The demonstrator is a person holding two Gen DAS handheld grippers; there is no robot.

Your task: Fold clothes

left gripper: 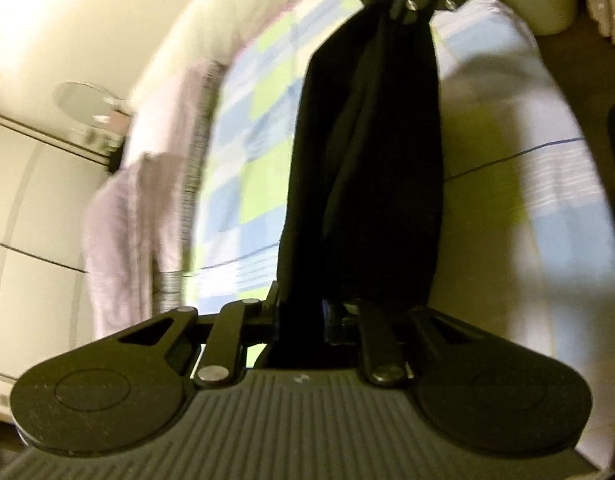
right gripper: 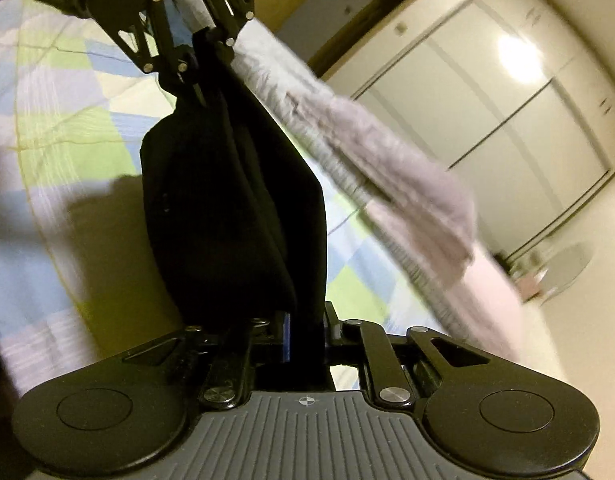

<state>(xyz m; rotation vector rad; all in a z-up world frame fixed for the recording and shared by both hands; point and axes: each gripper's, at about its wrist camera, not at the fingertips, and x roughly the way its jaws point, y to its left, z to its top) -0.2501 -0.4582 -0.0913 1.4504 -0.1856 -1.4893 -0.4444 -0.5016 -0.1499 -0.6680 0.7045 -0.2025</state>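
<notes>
Black garment (left gripper: 367, 168) hung stretched between both claws above the bed (left gripper: 251, 152). Left claw (left gripper: 303, 312) and right claw (right gripper: 303, 320) each clamped on an end. Risk: thin pinch slipping under tension, dropping one end and collapsing the fold.

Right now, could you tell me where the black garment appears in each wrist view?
Left wrist: black garment hangs at centre, stretched between the left gripper and right gripper.
Right wrist: centre-left, running up from the near gripper.
Shared landmark: checked bedspread.
</notes>
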